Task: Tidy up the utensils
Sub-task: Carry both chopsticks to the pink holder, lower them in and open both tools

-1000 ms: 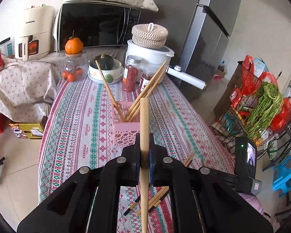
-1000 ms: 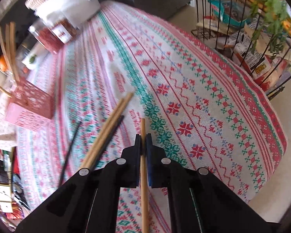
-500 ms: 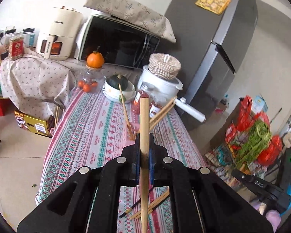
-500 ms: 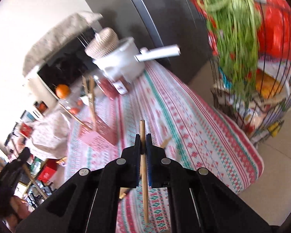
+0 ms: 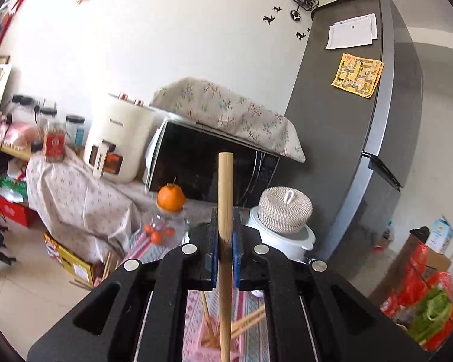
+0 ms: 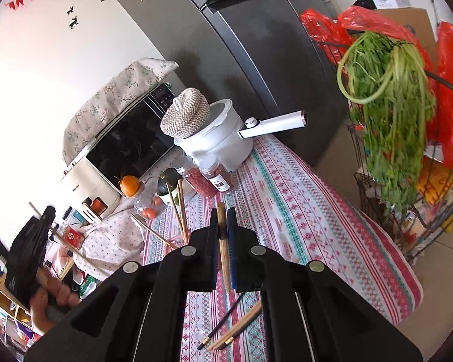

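Observation:
My left gripper (image 5: 225,235) is shut on a wooden chopstick (image 5: 225,193) that stands upright, high above the table. Below it the pink holder (image 5: 210,351) holds several chopsticks. My right gripper (image 6: 223,226) is shut on another wooden chopstick (image 6: 223,250), raised above the patterned tablecloth (image 6: 302,211). A few loose chopsticks (image 6: 232,328), wooden and one dark, lie on the cloth under it. The chopsticks standing in the holder (image 6: 179,211) show in the right wrist view. The left gripper (image 6: 27,256) in a hand shows at the left of that view.
At the table's far end stand a white pot with a woven lid (image 6: 214,132), spice jars (image 6: 208,178), a jar with an orange (image 5: 170,197), a microwave (image 5: 208,166). A fridge (image 5: 362,120) stands right; a wire rack with greens (image 6: 386,105) beside the table.
Both grippers have lifted and tilted upward with their chopsticks. The views now look at the wall and appliances instead of down at the cloth.

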`<move>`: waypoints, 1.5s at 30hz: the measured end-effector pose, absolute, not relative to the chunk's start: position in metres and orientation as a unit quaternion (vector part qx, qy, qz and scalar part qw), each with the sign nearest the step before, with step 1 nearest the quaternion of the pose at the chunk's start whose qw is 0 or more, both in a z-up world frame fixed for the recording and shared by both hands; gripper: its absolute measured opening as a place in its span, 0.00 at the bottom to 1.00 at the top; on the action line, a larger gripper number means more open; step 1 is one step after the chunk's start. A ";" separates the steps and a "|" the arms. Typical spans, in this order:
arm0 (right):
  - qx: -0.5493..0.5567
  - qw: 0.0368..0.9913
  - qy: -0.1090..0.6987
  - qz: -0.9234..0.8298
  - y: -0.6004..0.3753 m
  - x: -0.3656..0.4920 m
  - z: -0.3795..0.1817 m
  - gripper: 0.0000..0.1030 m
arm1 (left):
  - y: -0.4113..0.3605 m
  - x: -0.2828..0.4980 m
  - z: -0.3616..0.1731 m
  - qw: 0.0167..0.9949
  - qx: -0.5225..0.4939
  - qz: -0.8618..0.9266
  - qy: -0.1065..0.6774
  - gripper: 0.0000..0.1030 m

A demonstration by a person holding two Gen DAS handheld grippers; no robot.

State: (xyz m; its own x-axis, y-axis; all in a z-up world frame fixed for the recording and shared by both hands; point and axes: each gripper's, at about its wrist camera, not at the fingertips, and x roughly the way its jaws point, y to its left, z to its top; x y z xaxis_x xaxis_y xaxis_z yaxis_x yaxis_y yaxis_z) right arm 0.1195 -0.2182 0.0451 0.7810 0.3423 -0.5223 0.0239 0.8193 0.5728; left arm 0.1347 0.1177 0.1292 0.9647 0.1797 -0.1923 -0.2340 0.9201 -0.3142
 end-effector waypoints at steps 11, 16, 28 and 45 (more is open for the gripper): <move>0.301 0.890 0.329 0.098 -0.226 0.156 0.031 0.05 | 0.100 0.212 0.090 0.976 -0.144 0.145 0.076 0.07; 0.304 0.887 0.335 0.097 -0.224 0.162 0.028 0.05 | 0.113 0.208 0.066 0.969 -0.159 0.150 0.112 0.17; 0.293 0.895 0.314 0.117 -0.194 0.161 0.063 0.05 | 0.150 0.095 0.045 0.958 -0.180 0.150 0.168 0.38; 0.239 0.903 0.332 0.132 -0.077 0.240 0.070 0.11 | 0.175 0.094 0.018 0.936 -0.213 0.142 0.243 0.38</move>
State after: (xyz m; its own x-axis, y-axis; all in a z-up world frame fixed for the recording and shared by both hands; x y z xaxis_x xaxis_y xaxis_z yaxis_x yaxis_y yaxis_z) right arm 0.2396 -0.0771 0.0700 0.7452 0.3964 -0.5363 -0.0796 0.8513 0.5186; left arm 0.0942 0.1753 0.0180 0.8419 0.1624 -0.5146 -0.3691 0.8689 -0.3297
